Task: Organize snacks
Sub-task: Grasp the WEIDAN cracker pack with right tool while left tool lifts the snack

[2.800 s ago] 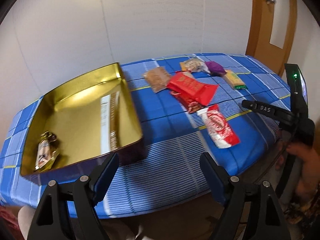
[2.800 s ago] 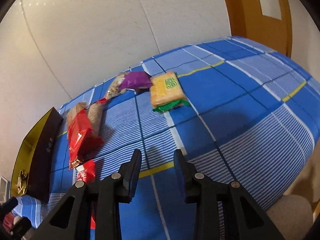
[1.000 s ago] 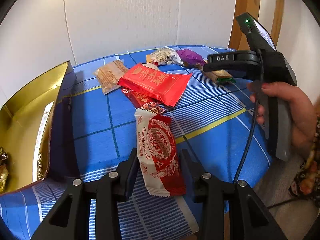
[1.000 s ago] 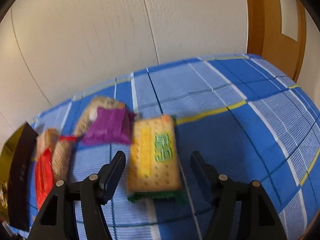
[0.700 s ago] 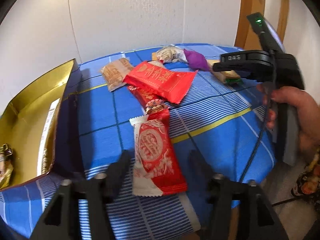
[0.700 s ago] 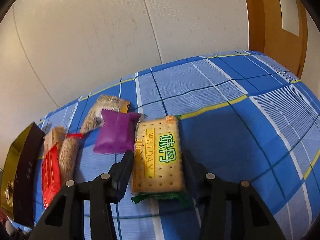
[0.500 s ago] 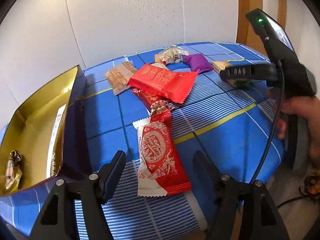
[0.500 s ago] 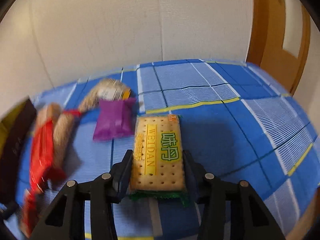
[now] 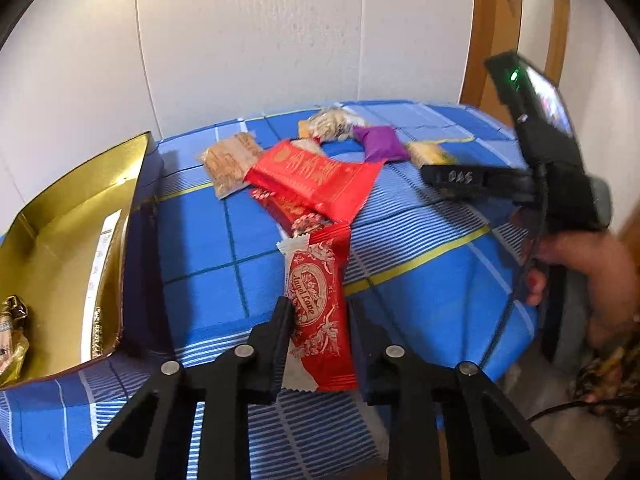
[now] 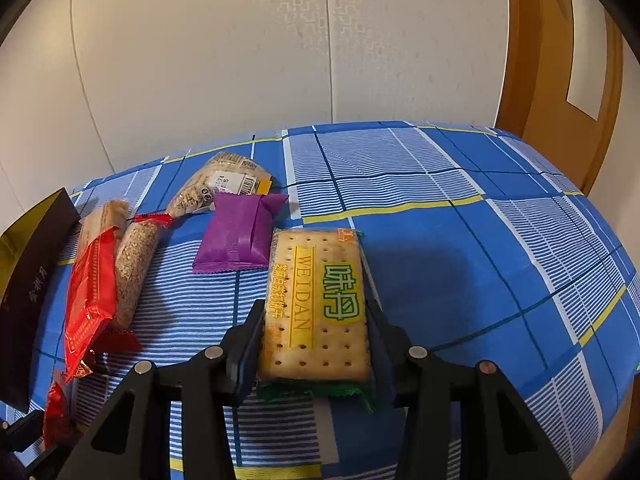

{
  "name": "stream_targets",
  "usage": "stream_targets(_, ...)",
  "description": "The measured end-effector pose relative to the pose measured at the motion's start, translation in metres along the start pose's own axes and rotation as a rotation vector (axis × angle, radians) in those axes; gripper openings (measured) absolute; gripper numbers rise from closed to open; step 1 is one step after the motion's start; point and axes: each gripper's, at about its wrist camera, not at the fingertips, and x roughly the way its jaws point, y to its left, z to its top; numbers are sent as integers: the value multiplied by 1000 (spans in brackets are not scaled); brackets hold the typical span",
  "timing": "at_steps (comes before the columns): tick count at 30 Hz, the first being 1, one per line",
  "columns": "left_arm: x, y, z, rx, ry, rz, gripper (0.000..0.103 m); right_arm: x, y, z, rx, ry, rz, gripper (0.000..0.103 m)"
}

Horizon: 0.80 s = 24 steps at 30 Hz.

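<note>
The left gripper has its two fingers closed against the sides of a red and white wafer pack that reads "Angel Love" in white script inside an oval; the pack lies lengthwise on the blue checked cloth, its crimped white end pointing toward the other snacks. Beyond it a big red packet with gold characters too small to read lies partly over a smaller red wrapper, with a tan cereal bar just beside it. To the left stands the open gold tin, a foil candy in its near corner and a printed strip along its inner wall that cannot be read. The right gripper clamps a cracker pack marked "WEIDAN" on a yellow band, with green Chinese characters alongside and a green crimped edge at the near end; it rests on the cloth. A purple packet touches its far left corner, and behind that lies a clear bag of seeded biscuits bearing a barcode sticker. In the left view the right gripper's body shows white letters, "DAS".
</note>
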Motion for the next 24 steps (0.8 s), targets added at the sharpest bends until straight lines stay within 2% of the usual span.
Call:
stream_targets(7, 2, 1, -2, -1, 16, 4, 28, 0, -1, 0, 6, -1, 5, 48)
stream_targets(10, 5, -2, 0, 20, 17, 52, 29, 0, -1, 0, 7, -1, 6, 48)
stream_targets(17, 17, -6, 1, 43, 27, 89, 56, 0, -1, 0, 9, -2, 7, 48)
stream_targets(19, 18, -4, 1, 29, 25, 67, 51, 0, -1, 0, 9, -2, 6, 48)
stream_targets(20, 18, -4, 1, 26, 24, 51, 40, 1, -1, 0, 9, -2, 7, 48)
stream_targets(24, 14, -7, -2, 43, 11, 51, 31, -1, -2, -2, 19, -11, 9, 48)
